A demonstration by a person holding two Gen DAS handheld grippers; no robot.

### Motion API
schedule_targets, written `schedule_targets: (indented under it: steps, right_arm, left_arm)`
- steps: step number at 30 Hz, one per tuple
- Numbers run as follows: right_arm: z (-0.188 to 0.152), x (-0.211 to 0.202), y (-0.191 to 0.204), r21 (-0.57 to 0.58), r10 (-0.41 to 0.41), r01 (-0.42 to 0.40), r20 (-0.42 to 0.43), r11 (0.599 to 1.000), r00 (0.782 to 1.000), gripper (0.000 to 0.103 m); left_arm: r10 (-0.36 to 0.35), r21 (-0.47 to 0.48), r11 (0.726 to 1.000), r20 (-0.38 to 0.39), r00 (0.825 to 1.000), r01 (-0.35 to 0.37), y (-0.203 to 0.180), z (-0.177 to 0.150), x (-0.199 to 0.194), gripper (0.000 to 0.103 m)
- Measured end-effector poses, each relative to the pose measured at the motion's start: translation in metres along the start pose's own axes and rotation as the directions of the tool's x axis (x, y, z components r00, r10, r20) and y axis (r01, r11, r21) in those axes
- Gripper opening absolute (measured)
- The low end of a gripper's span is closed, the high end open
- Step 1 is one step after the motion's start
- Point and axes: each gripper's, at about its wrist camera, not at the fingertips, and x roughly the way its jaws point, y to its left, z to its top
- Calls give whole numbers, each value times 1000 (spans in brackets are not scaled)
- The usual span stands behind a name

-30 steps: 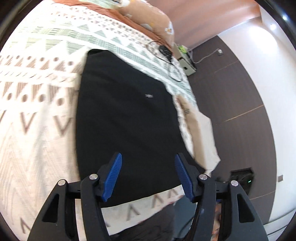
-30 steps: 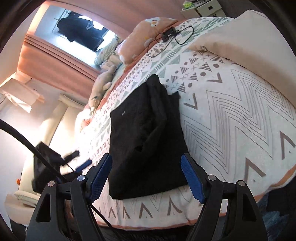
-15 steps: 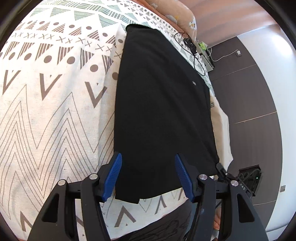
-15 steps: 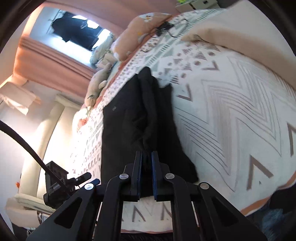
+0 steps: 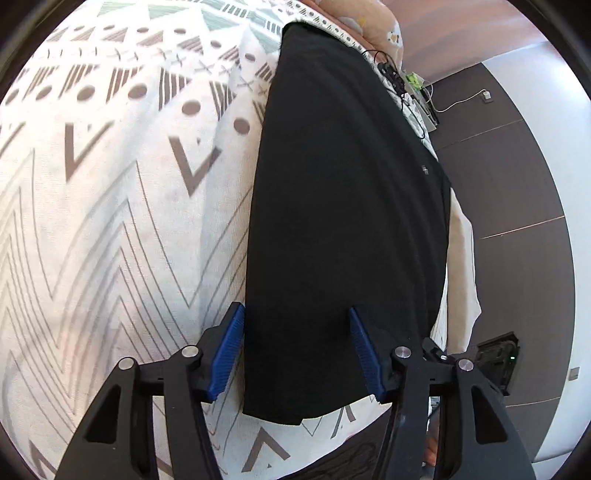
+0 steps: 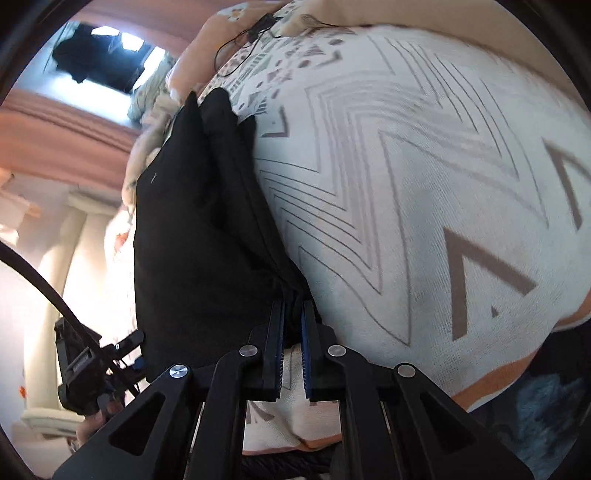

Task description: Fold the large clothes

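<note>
Open patterned white bedspread (image 5: 110, 221) is left free to one side of the flat black folded garment (image 5: 343, 221); beyond its far end, passage is blocked by a peach pillow (image 5: 384, 29) and tangled black cables (image 5: 391, 74).

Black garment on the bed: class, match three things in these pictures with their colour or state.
Things:
1. black garment
2. right gripper
3. finger pads of the left gripper

Descriptions:
A. blue
B. lying on the patterned bedspread
C. shut on the cloth's edge

Pairs: 1-B, 2-C, 3-A
</note>
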Motion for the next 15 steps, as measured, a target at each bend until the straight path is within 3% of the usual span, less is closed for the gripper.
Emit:
schedule_targets:
  steps: [5, 6, 7, 8, 9, 15]
  right_arm:
    - [14, -24, 16, -60, 56, -55, 6, 997, 998, 11]
    - [18, -28, 21, -82, 48, -46, 21, 996, 999, 21]
    - [21, -30, 24, -98, 54, -51, 32, 994, 998, 46]
    - [25, -32, 29, -114, 66, -61, 42, 992, 997, 58]
    - [28, -32, 33, -126, 69, -62, 51, 990, 996, 79]
    - [53, -23, 56, -197, 108, -90, 84, 976, 991, 80]
  left_arm:
    - [-16, 30, 999, 44, 999, 14, -7, 13, -9, 58]
    - [-20, 31, 999, 48, 999, 19, -8, 16, -9, 58]
    - [-23, 33, 999, 51, 998, 21, -8, 18, -8, 58]
    - [-22, 33, 999, 55, 998, 20, -9, 20, -8, 58]
    - [-22, 33, 999, 58, 998, 20, -9, 23, -8, 58]
    - [-27, 17, 1000, 84, 996, 25, -5, 41, -7, 58]
